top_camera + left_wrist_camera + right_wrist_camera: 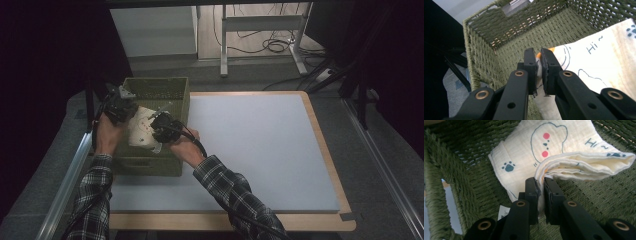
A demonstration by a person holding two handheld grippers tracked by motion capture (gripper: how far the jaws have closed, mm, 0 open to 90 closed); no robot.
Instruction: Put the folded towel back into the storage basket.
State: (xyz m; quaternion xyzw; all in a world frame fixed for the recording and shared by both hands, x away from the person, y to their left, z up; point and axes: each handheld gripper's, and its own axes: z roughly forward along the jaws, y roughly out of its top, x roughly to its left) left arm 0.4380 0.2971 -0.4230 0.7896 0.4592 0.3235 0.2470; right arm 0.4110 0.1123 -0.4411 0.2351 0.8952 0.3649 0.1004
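**Folded cloth held inside basket, both grippers clamped**

My left gripper (538,72) pinched one edge of the cream printed cloth (554,152); my right gripper (540,197) pinched its folded corner. The cloth sat inside the green woven basket (177,87), at the worktop's (260,145) 9 o'clock edge. Left gripper at the cloth's 9 o'clock, right at 3.

We see a cream cloth (529,147), folded in layers and printed with a dark outline figure with red dots, paw marks and the word "Hi", pinched at two edges and hanging partly inside a green woven basket (172,90) at the left end of the counter, its lower fold lying against the basket's weave
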